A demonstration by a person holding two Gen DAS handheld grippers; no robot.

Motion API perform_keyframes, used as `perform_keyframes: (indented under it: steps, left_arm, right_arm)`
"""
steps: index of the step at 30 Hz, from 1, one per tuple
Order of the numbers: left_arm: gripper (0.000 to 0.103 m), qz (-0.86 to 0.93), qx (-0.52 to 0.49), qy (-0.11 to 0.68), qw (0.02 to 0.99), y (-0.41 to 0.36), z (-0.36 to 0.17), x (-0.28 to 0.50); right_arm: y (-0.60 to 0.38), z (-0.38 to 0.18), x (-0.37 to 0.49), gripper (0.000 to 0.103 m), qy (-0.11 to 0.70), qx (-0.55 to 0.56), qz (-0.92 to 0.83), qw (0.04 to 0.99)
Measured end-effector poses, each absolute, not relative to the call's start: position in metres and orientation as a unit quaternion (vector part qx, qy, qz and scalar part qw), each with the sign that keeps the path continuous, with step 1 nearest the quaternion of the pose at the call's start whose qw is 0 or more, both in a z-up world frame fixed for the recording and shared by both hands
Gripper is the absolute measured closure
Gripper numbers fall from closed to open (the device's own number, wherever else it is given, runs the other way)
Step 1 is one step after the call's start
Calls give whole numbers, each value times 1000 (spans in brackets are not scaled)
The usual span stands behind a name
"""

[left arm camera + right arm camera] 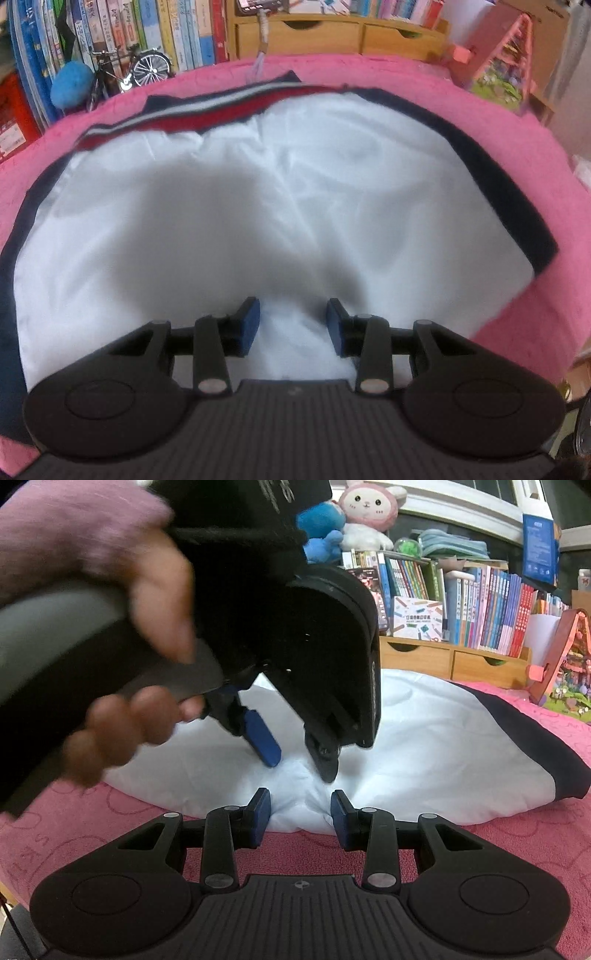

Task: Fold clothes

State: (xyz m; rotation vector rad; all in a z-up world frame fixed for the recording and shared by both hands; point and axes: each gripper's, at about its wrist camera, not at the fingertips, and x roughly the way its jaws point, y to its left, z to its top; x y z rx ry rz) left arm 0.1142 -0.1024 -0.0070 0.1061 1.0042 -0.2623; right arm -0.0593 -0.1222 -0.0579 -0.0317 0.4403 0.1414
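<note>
A garment with a white lining (280,206), navy edges and a red and white striped band lies spread on the pink cloth (535,155). My left gripper (293,325) is open, its blue pads (248,325) low over a raised pinch of the white fabric. In the right wrist view my right gripper (300,814) is open at the garment's near edge (424,738), a bump of white fabric between its pads. The left gripper (299,760), held by a hand, points down at the same spot just beyond it.
Books (122,29), a model bicycle (133,70) and a blue ball (72,85) stand at the far left. Wooden drawers (332,33) line the back. A pink toy house (565,657) stands at the right. Plush toys (365,513) sit on the books.
</note>
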Motion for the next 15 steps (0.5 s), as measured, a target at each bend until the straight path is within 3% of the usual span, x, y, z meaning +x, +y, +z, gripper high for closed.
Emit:
perform_keyframes:
  steps: [11,15]
  left_arm:
    - [70,-33,-15,453,891,-97,-12,245]
    - [71,-43,-2,456,889,-91,-5,223]
  right_arm:
    - [-122,-59,-62,66,216,-24,71,974]
    - [-124,-58,-61,66,217,-19,75,973]
